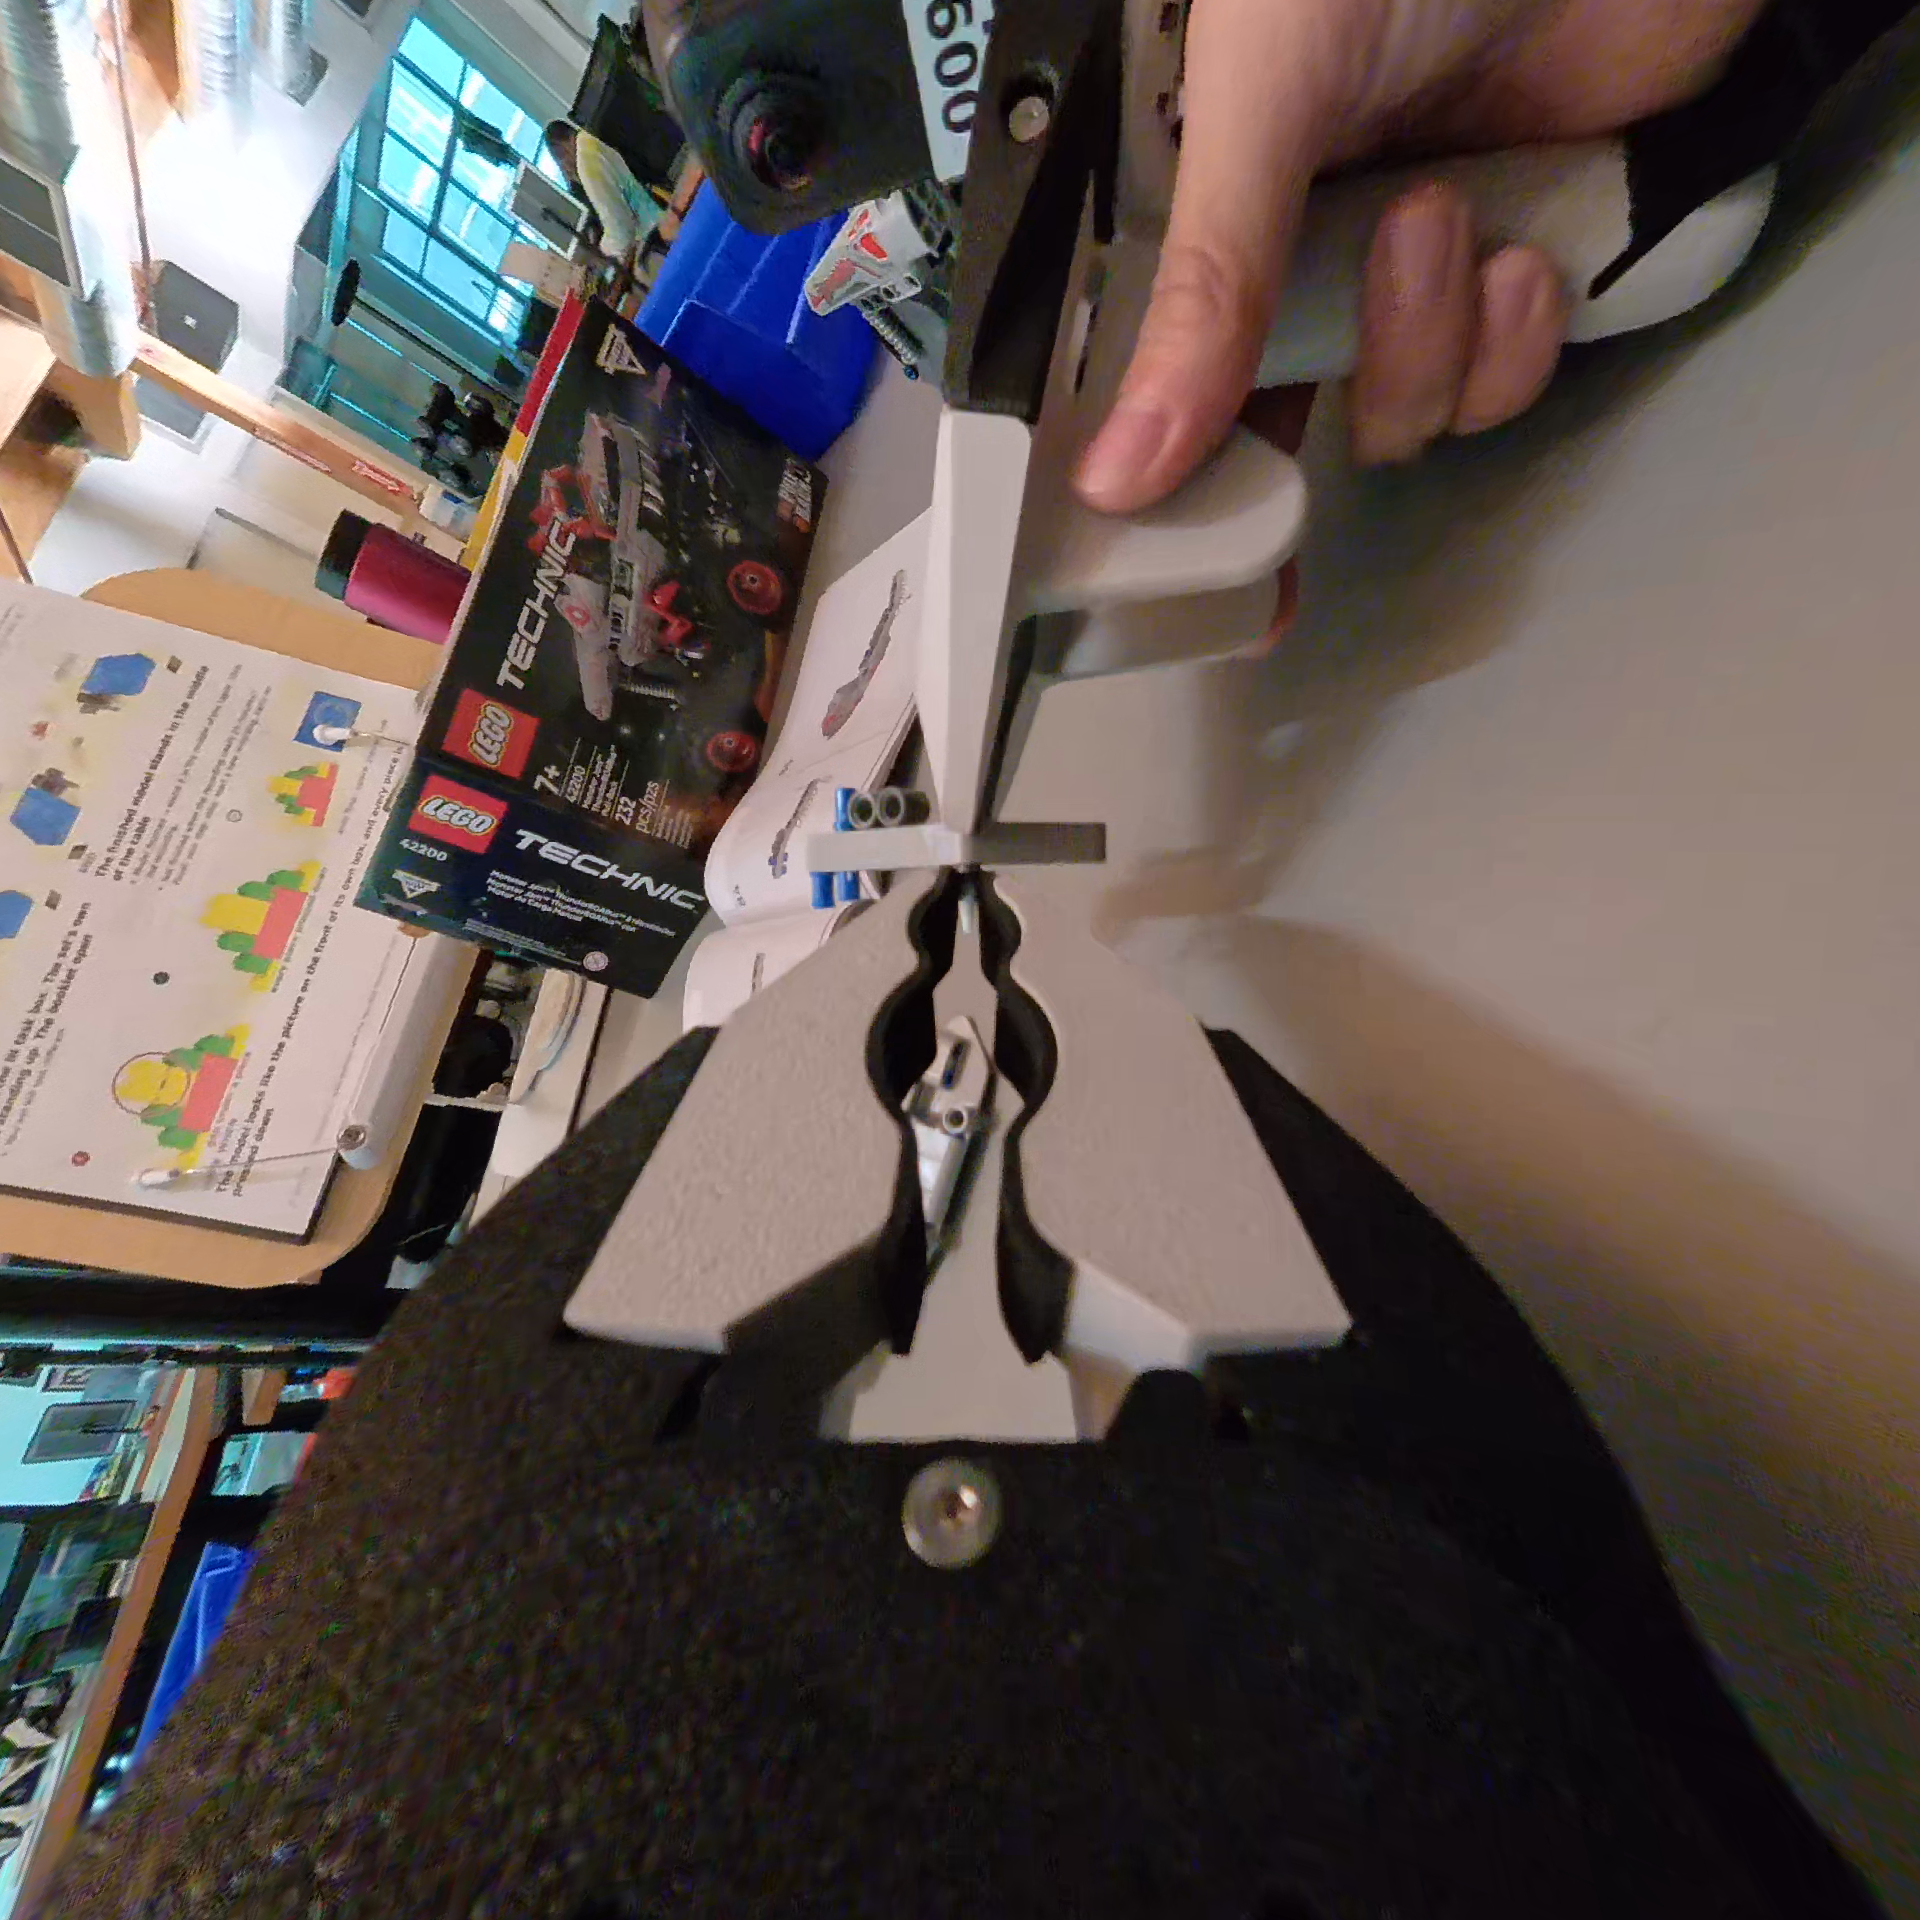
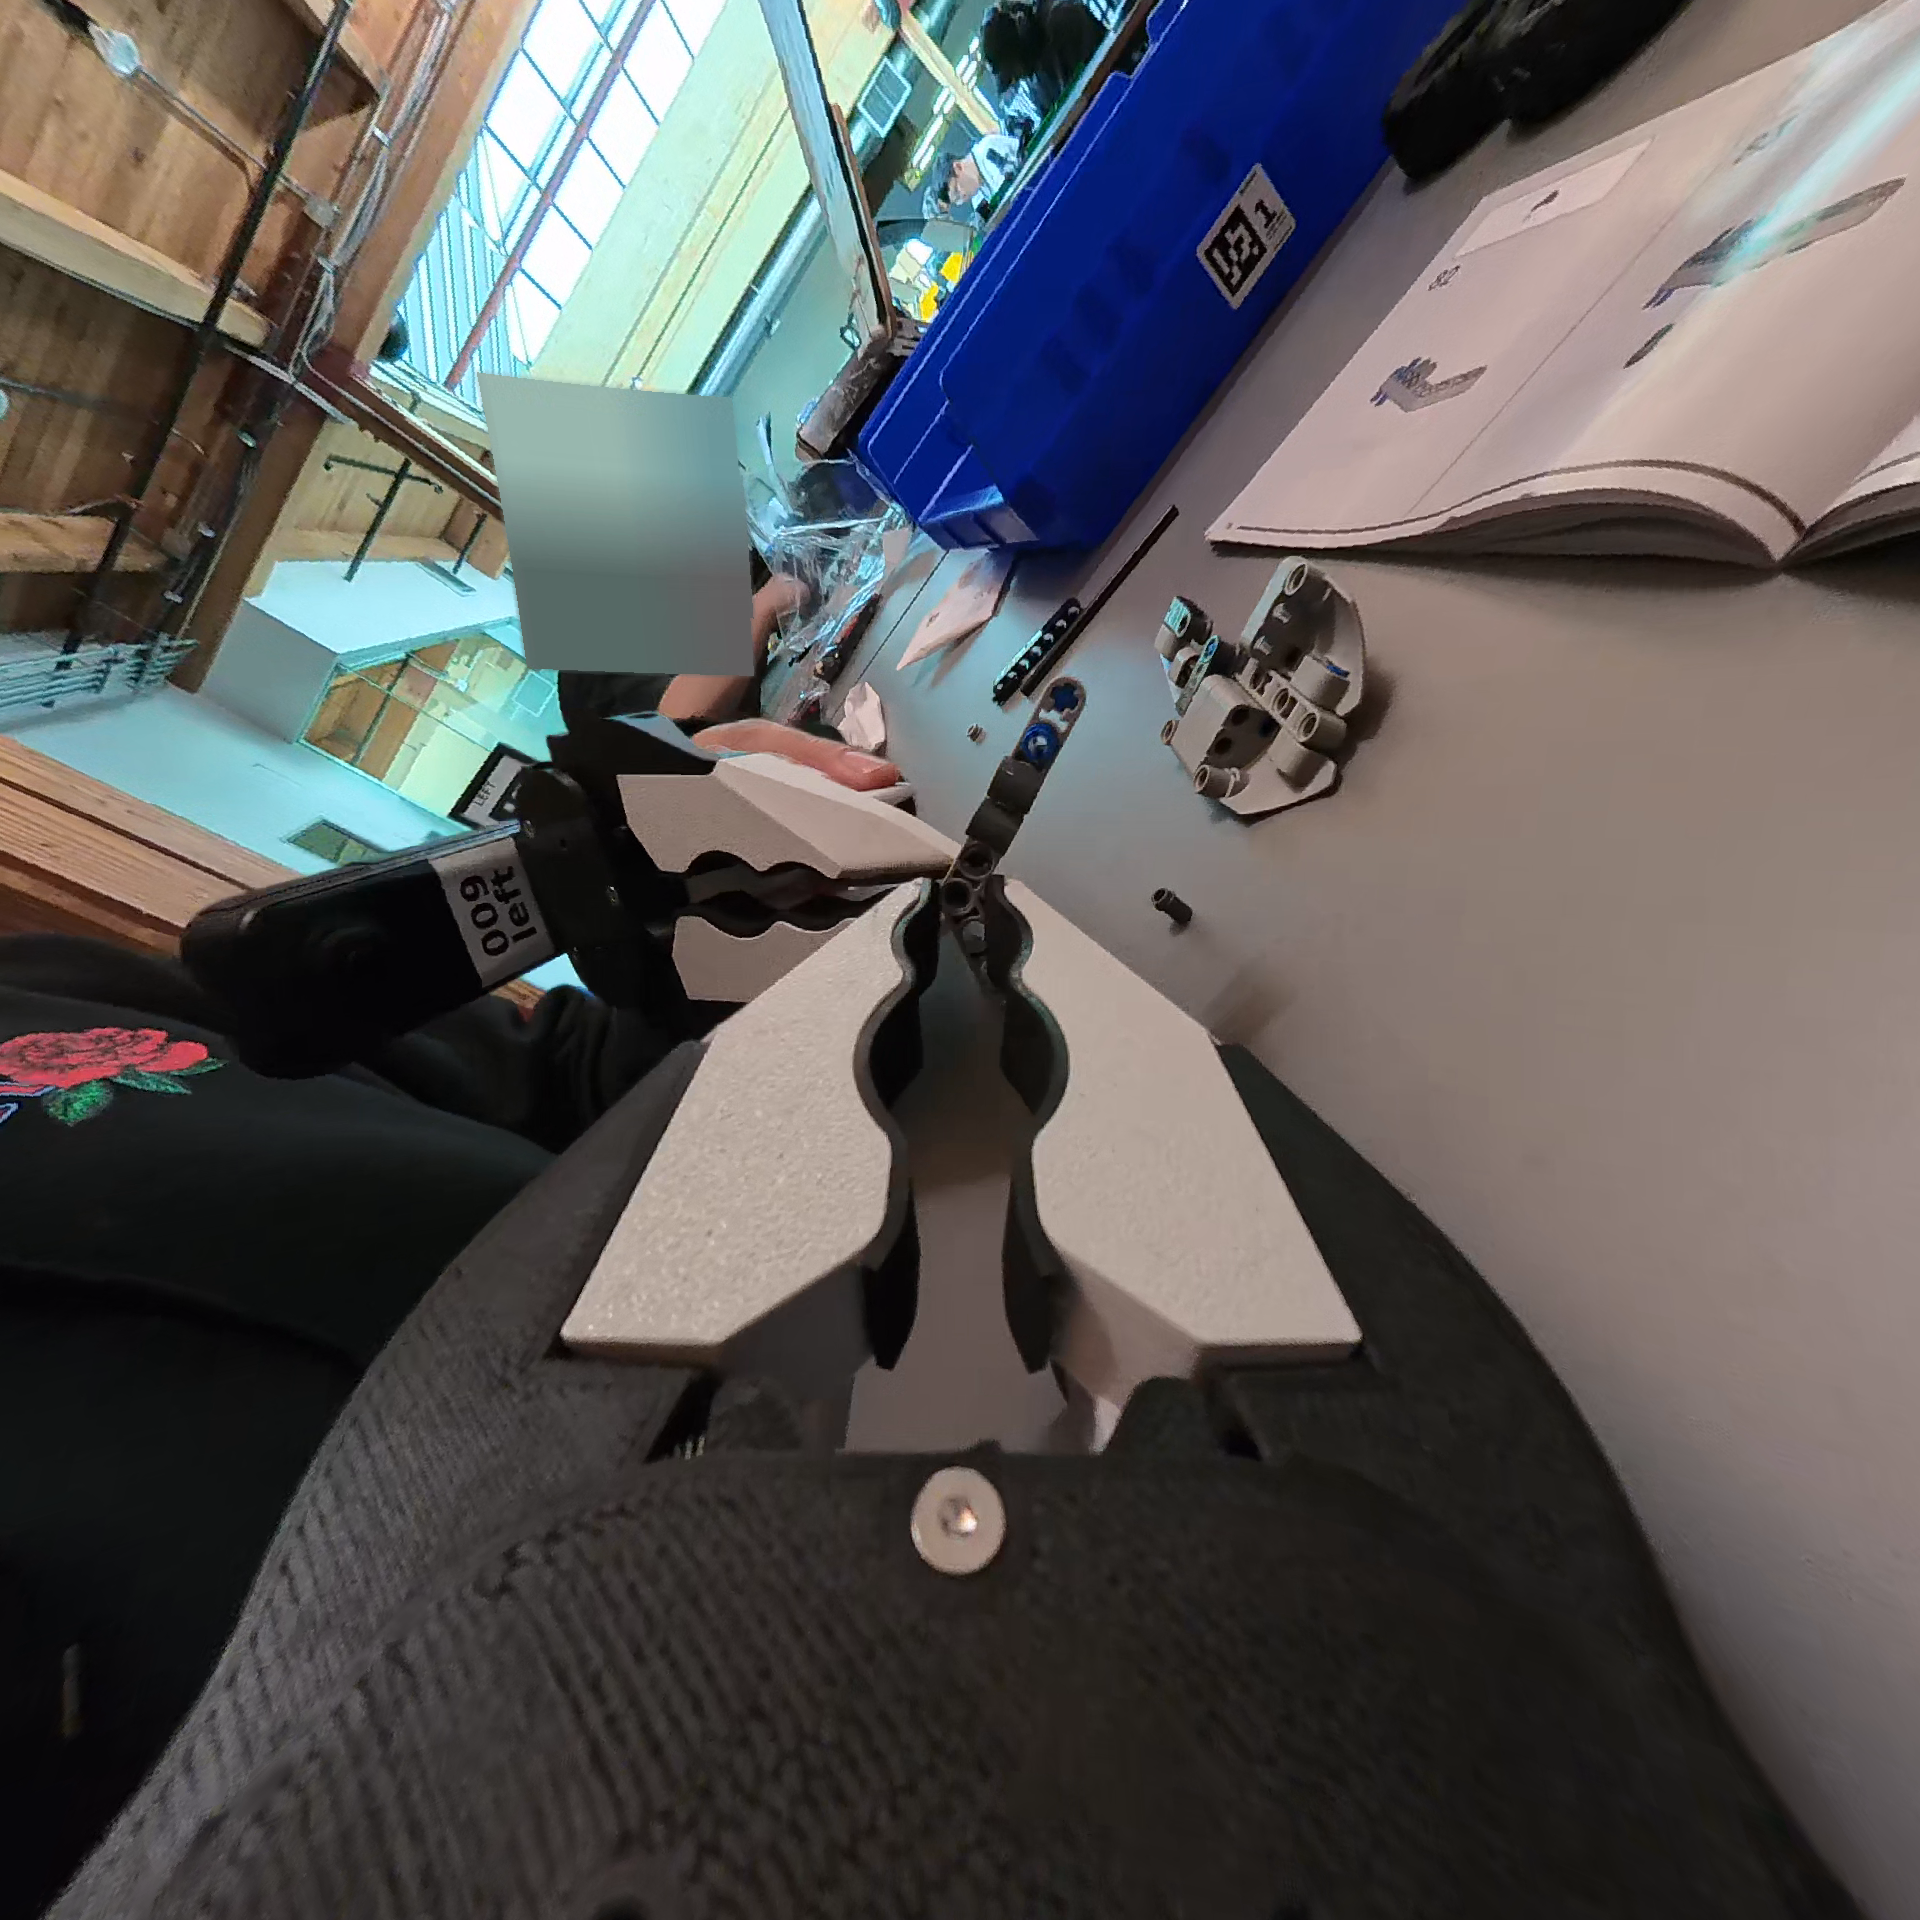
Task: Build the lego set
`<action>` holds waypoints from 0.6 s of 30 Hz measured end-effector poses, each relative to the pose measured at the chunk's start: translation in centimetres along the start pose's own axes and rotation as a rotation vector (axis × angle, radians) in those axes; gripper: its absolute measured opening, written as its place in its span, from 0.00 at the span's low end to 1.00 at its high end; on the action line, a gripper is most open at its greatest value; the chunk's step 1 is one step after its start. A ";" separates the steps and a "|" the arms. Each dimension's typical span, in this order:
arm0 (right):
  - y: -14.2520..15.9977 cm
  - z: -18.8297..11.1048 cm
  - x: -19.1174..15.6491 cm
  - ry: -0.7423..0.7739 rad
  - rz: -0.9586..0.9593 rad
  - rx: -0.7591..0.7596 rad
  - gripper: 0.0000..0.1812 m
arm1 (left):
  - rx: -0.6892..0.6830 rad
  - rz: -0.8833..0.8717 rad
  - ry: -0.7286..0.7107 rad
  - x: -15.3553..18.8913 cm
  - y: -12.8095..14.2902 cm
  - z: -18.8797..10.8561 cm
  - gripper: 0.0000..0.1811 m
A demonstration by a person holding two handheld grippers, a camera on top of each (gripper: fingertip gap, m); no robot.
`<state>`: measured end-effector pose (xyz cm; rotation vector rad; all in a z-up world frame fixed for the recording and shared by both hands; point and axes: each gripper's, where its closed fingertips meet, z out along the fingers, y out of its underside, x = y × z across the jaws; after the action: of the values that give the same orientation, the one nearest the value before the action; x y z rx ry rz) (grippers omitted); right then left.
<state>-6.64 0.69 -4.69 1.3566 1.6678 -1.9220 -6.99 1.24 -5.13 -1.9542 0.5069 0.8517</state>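
My right gripper (image 2: 961, 896) is shut on a thin dark grey beam (image 2: 1013, 790) that carries blue pins (image 2: 1039, 740) at its far end. It holds the beam above the grey table (image 2: 1558, 1039). In the left wrist view the right gripper (image 1: 964, 831) comes down from above, and the beam (image 1: 1049, 842) runs crosswise with blue pins (image 1: 826, 883) on its left end. My left gripper (image 1: 961, 888) is shut on a small light piece (image 1: 966, 912), with its tips right at the beam's middle. The left gripper also shows in the right wrist view (image 2: 925, 875), meeting the beam from the left.
A grey and white sub-assembly (image 2: 1268, 707), a black beam (image 2: 1029, 655) and a small black pin (image 2: 1174, 904) lie on the table. Behind them are an open instruction booklet (image 2: 1558, 364) and a blue bin (image 2: 1091, 312). The set's box (image 1: 613, 665) and a printed sheet (image 1: 177, 883) stand at the left.
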 end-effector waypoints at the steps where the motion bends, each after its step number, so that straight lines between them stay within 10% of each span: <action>1: 0.1 0.0 0.0 0.001 -0.003 -0.006 0.04 | -0.002 0.004 0.005 0.1 0.1 0.0 0.00; 18: -0.8 -0.9 -1.6 -0.177 0.092 0.021 0.04 | 0.186 -0.109 -0.019 -1.4 -2.1 -1.4 0.02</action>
<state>-5.87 1.15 -2.86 1.2093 1.4816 -1.9494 -6.13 1.05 -2.39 -1.7845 0.4475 0.7275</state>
